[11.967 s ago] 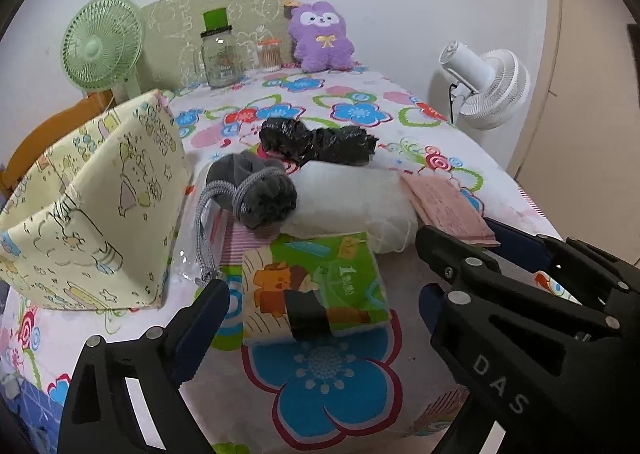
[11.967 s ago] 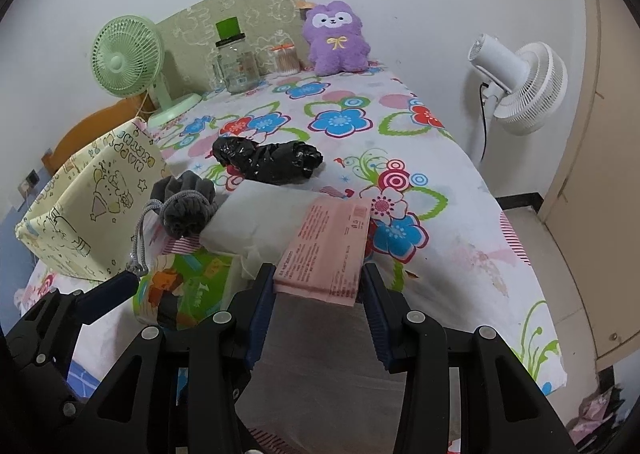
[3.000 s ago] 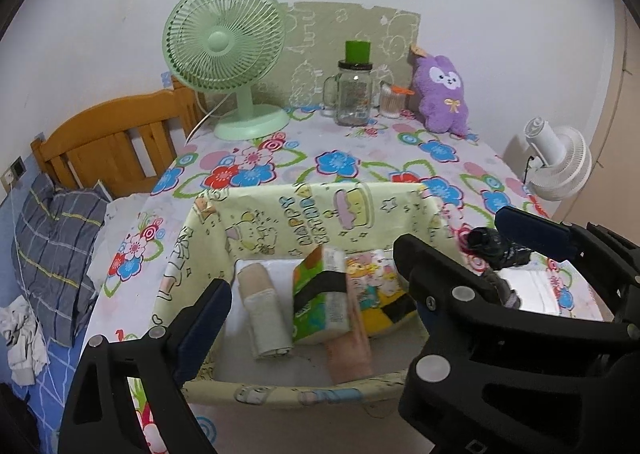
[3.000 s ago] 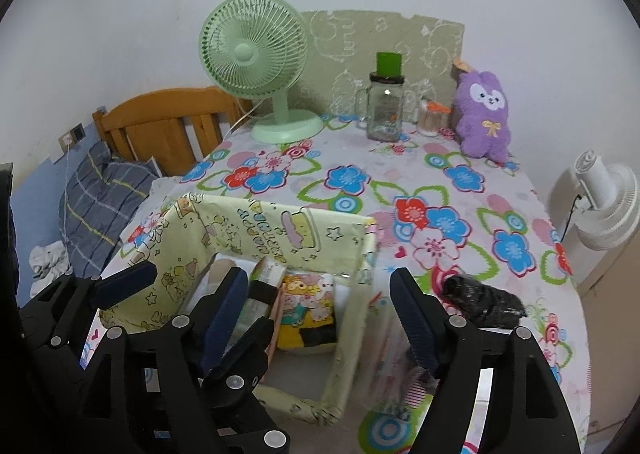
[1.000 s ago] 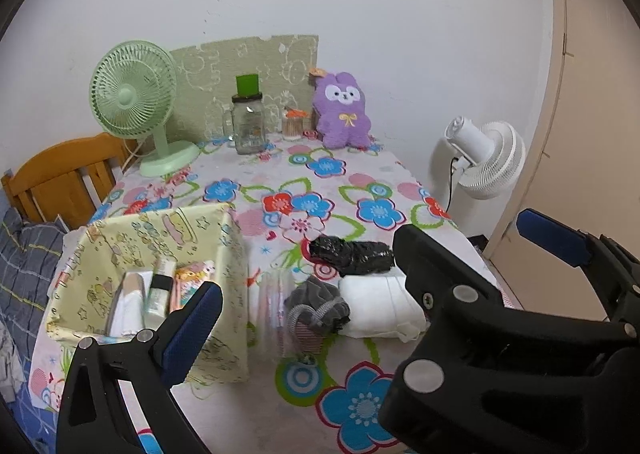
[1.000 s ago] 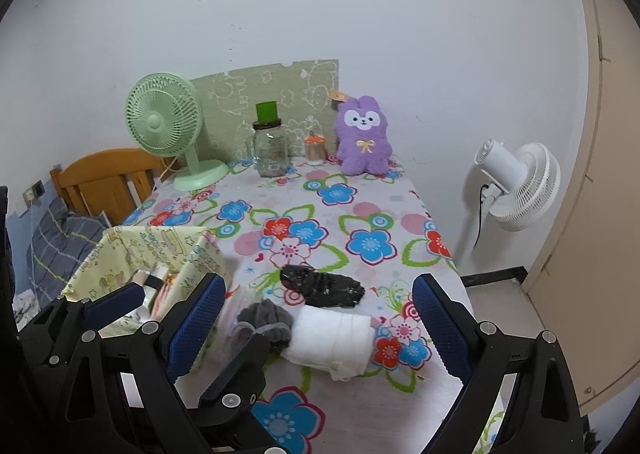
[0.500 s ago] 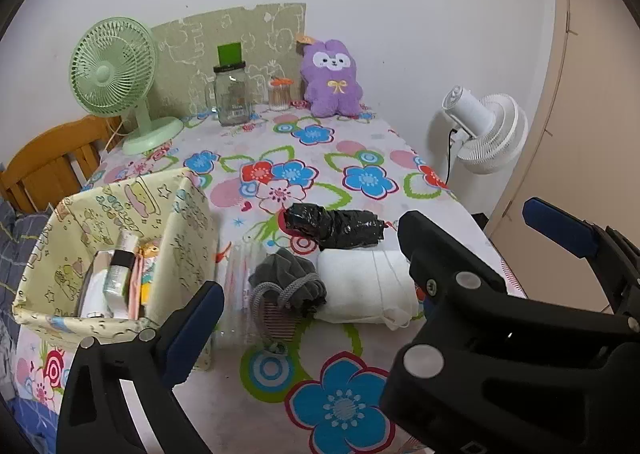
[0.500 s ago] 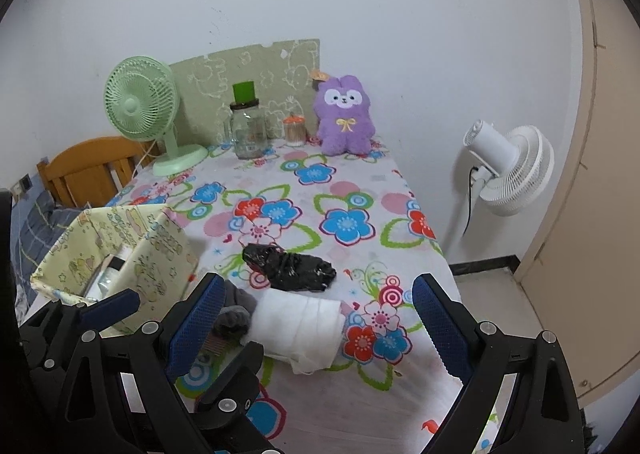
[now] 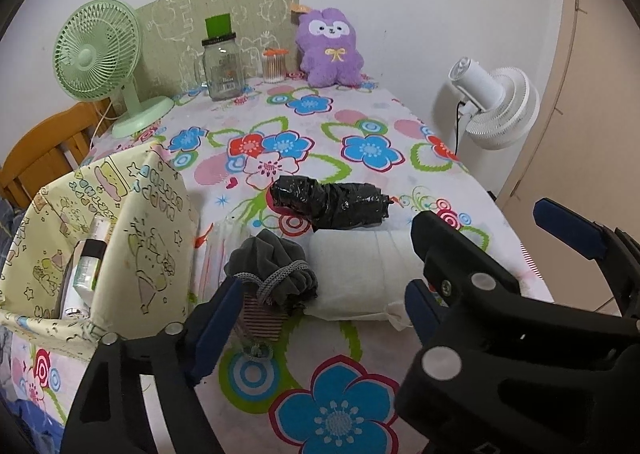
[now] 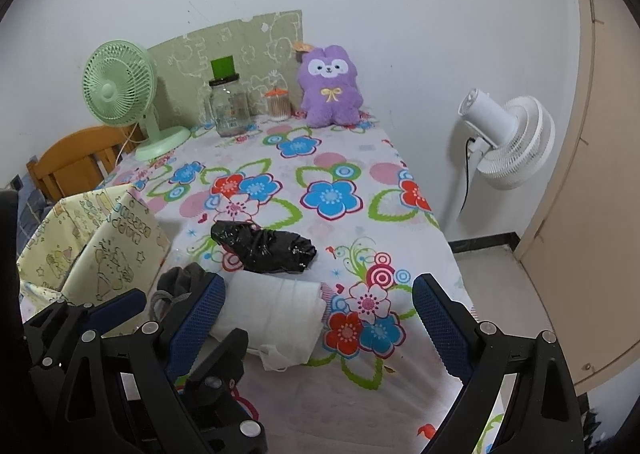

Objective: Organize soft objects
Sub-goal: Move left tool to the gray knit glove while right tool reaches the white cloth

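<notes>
On the flowered tablecloth lie a grey drawstring pouch point(image 9: 276, 270), a white folded pack point(image 9: 360, 274) to its right and a black plastic bundle point(image 9: 332, 205) behind them. My left gripper point(image 9: 316, 314) hovers just in front of the pouch and the pack's near edge. Its jaws are closing, and the pads touch nothing. In the right wrist view my right gripper point(image 10: 318, 318) stands wide open above the white pack point(image 10: 272, 310), with the black bundle point(image 10: 268, 248) beyond and the grey pouch point(image 10: 180, 282) by its left finger. The yellow fabric box point(image 9: 152, 221) at the left holds several packs.
At the back stand a green fan point(image 9: 100, 57), a glass jar point(image 9: 222, 65), a swab jar point(image 9: 274, 65) and a purple plush point(image 9: 330, 47). A white floor fan point(image 10: 508, 141) is off the table's right edge. A wooden chair point(image 10: 76, 161) stands at the left.
Both grippers have come down and closer to the pouch, pack and bundle, which now look larger. The left gripper's fingers stand narrower than before.
</notes>
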